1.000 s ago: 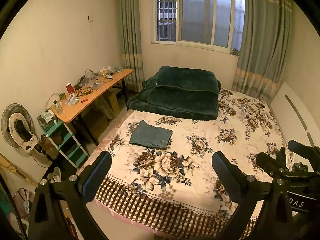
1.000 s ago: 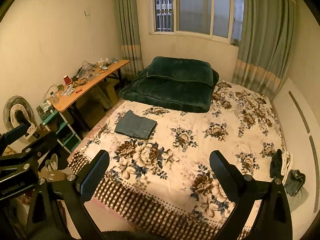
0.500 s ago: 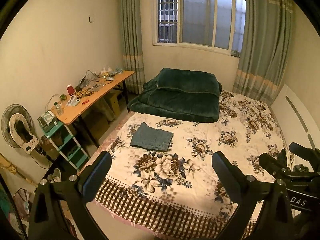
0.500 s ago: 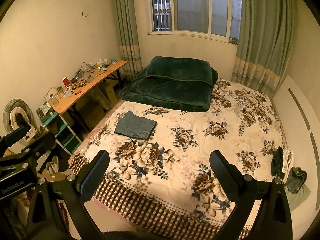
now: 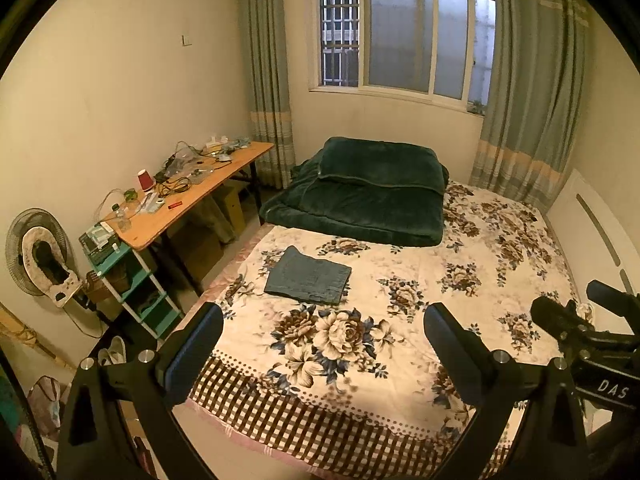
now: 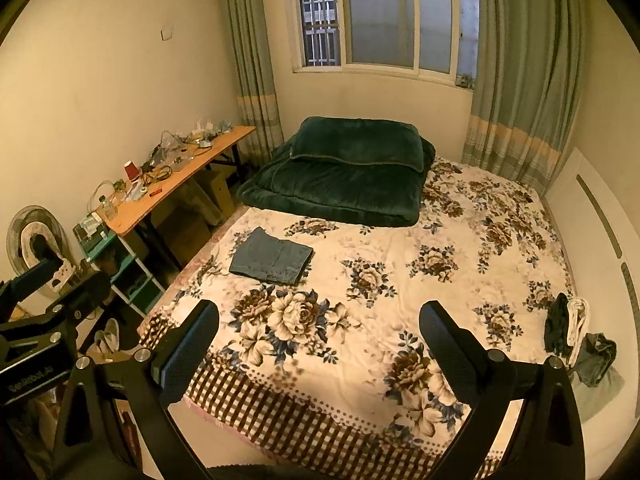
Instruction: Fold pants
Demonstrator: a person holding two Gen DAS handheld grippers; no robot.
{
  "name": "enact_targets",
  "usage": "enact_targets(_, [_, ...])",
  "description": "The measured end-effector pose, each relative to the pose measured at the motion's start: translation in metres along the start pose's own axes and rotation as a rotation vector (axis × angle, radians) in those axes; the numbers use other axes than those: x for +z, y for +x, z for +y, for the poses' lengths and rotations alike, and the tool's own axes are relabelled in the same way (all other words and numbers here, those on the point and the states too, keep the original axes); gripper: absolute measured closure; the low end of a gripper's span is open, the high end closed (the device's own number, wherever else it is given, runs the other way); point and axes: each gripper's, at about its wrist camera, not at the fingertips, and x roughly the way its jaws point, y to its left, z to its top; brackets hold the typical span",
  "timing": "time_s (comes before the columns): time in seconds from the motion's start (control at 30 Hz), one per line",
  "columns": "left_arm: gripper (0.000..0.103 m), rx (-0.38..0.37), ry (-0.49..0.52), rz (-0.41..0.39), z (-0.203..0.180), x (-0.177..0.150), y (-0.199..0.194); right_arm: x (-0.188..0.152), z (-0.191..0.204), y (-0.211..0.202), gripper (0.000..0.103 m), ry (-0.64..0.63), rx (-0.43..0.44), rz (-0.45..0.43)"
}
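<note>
A pair of dark blue-grey pants [image 5: 307, 277] lies folded into a flat rectangle on the left part of the floral bed cover [image 5: 420, 300]; it also shows in the right wrist view [image 6: 271, 257]. My left gripper [image 5: 322, 338] is open and empty, held well back above the foot of the bed. My right gripper [image 6: 318, 334] is open and empty too, at the same distance. Each gripper shows at the edge of the other's view.
A folded dark green quilt [image 5: 360, 192] lies at the head of the bed. A cluttered wooden desk [image 5: 188, 196], a teal shelf [image 5: 132, 280] and a fan [image 5: 40, 252] stand left. Loose clothes [image 6: 580, 340] lie at the bed's right edge.
Both grippers have drawn back and risen a little from the bed. The folded pants have not moved.
</note>
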Motion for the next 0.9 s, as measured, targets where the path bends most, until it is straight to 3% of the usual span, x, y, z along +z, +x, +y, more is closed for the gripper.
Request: enact_targets(0.9, [0.000,0.021,-0.007,-0.006,0.0011,0.0012,-0.0028,0.0069,0.0044,-0.0008,0.001,0.013,0.011,-0.012])
